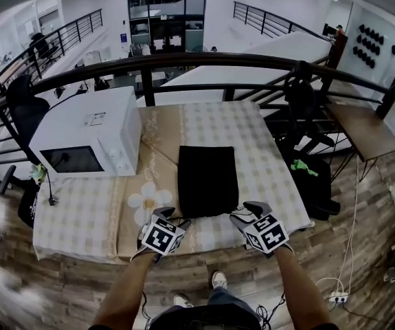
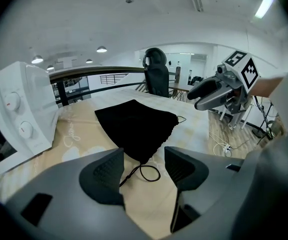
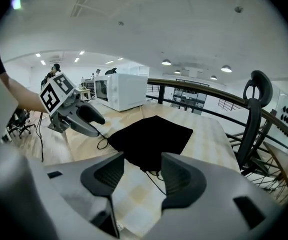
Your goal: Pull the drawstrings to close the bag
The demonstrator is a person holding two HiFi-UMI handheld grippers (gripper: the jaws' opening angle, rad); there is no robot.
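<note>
A flat black drawstring bag (image 1: 207, 181) lies on the checked tablecloth (image 1: 266, 157), its mouth toward the near edge. My left gripper (image 1: 176, 218) hovers open just off the bag's near left corner. In the left gripper view the bag (image 2: 136, 126) lies ahead, and its cord loop (image 2: 146, 173) rests on the cloth between the open jaws (image 2: 144, 169), untouched. My right gripper (image 1: 245, 213) stands open off the near right corner. In the right gripper view, a thin cord (image 3: 154, 176) trails from the bag (image 3: 151, 139) toward the empty jaws (image 3: 142, 176). Each gripper view shows the other gripper (image 2: 209, 91) (image 3: 81, 116).
A white microwave (image 1: 87, 133) stands on the table to the bag's left, with its cable hanging at the left edge. A dark railing (image 1: 183, 64) runs behind the table. A black chair (image 1: 307, 108) stands at the back right, and a power strip (image 1: 338, 296) lies on the wooden floor.
</note>
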